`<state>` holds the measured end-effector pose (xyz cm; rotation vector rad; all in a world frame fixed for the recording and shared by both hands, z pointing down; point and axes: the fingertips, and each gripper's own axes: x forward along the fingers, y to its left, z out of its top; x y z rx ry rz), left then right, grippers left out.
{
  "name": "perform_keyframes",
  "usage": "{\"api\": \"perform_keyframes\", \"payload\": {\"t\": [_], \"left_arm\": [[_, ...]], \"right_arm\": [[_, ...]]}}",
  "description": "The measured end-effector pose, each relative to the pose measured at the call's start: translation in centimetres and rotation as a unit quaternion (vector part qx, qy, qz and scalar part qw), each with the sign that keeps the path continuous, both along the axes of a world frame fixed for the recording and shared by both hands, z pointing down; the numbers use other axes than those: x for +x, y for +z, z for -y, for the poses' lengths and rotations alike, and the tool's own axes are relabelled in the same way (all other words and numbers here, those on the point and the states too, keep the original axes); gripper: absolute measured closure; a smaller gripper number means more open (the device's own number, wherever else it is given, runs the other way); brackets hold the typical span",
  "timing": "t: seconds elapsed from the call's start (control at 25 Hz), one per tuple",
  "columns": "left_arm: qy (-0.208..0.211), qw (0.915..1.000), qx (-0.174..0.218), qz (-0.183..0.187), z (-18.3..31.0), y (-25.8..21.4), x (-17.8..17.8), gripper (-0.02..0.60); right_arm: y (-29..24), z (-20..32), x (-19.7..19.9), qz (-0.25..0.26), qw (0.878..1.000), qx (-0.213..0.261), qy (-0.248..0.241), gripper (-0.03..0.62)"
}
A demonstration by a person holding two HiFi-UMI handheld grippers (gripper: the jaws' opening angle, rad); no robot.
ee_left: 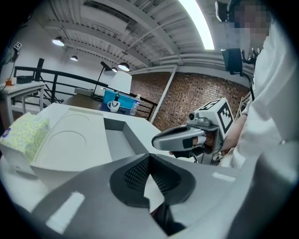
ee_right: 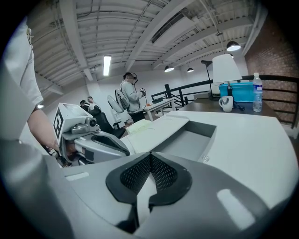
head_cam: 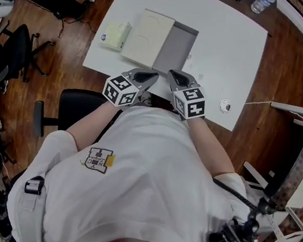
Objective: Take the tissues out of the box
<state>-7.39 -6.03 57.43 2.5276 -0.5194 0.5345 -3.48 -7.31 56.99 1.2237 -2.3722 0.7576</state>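
A grey box [head_cam: 175, 49] lies open on the white table [head_cam: 233, 51], and its inside looks bare. Its cream lid [head_cam: 149, 37] is off to the left, partly over the box. The pale yellow tissue pack [head_cam: 115, 35] rests on the table left of the lid, also visible in the left gripper view [ee_left: 25, 135]. My left gripper [head_cam: 150, 77] hovers at the table's near edge, just in front of the box, shut and holding nothing [ee_left: 149, 158]. Beside it, my right gripper [head_cam: 174, 75] is also shut and empty [ee_right: 150, 156]. Both point toward the box.
A small white round object [head_cam: 225, 105] with a cable sits near the table's front right corner. A water bottle [head_cam: 262, 1] stands at the far edge. A black office chair [head_cam: 78, 107] is below my left arm. People [ee_right: 128, 93] stand in the background.
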Motion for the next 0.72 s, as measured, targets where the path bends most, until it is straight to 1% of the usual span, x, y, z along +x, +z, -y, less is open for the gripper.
{"api": "perform_keyframes", "payload": {"t": [0.48, 0.72], "left_arm": [[0.007, 1.0, 0.002, -0.003, -0.1, -0.2, -0.9, 0.581], [0.005, 1.0, 0.0, -0.005, -0.2, -0.1, -0.5, 0.581]], "right_arm": [[-0.2, 0.0, -1.1, -0.018, 1.0, 0.005, -0.003, 0.594], [0.0, 0.0, -0.7, -0.028, 1.0, 0.007, -0.008, 0.594]]}}
